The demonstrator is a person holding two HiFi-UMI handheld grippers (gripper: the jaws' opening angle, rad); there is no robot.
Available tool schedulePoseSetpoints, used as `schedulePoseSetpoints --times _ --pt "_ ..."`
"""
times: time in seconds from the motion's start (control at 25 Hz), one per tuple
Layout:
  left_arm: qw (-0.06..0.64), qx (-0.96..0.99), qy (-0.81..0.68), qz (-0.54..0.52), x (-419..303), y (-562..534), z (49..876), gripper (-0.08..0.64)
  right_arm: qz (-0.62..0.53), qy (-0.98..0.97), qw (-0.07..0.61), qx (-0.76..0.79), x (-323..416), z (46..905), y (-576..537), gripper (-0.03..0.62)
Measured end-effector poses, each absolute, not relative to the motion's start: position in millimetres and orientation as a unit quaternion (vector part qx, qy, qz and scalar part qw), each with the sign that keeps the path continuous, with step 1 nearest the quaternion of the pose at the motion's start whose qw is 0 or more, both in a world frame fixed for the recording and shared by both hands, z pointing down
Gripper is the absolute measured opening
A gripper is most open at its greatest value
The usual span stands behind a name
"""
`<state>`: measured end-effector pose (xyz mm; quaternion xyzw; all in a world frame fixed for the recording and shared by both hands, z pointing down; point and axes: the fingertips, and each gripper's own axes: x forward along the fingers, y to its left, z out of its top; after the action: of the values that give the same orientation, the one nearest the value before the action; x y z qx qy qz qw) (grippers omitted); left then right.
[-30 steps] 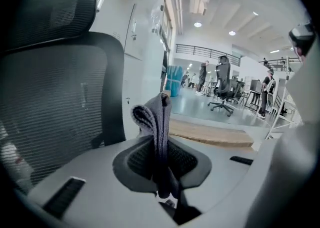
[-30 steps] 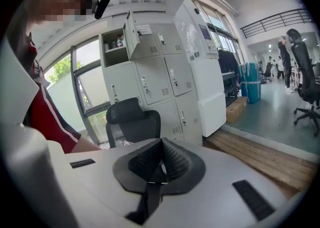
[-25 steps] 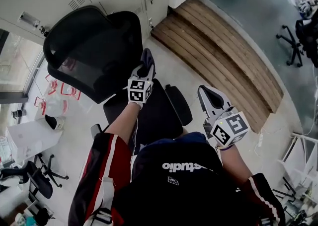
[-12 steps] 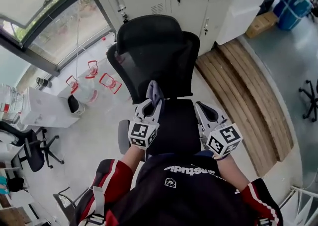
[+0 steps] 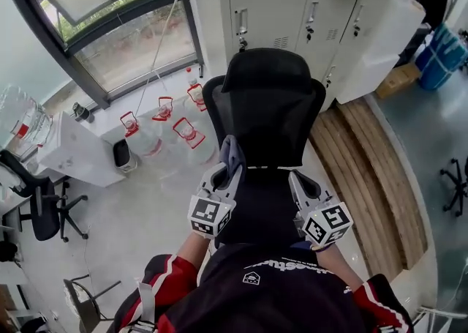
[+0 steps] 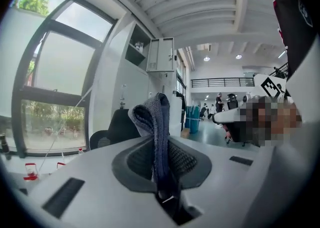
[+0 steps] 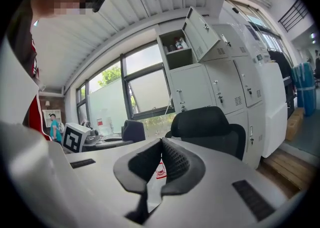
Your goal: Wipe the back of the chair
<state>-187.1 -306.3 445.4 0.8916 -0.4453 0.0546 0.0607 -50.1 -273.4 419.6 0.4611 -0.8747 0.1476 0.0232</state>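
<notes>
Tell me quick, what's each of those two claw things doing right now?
Left gripper: shut on a grey cloth.
Right gripper: shut, with nothing between its jaws.

The left tongs (image 6: 160,144) are clamped on a grey-blue knitted cloth (image 6: 152,114), which stands upright between the dark ribbed pads (image 6: 185,159) and folds over at its top. Behind it, to the left, a black office chair (image 6: 119,128) stands near a tall window (image 6: 55,91).
</notes>
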Motion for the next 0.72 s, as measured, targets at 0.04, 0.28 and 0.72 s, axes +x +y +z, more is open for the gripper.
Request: schedulePoseSetpoints --times 0.04,0.28,0.72 --pt "0.062 0.893 -0.443 0.051 -190 -305 445 0.057 0.144 -0.87 0.022 0.47 -50 418 -271 0.015" --pt "0.071 0.906 -0.416 0.03 -177 -280 435 0.057 0.143 -0.844 0.028 0.516 -24 416 -245 0.015" --pt "0.072 0.913 -0.4 0.02 -128 -165 415 0.057 0.147 -0.851 0.009 0.504 19 406 -132 0.015"
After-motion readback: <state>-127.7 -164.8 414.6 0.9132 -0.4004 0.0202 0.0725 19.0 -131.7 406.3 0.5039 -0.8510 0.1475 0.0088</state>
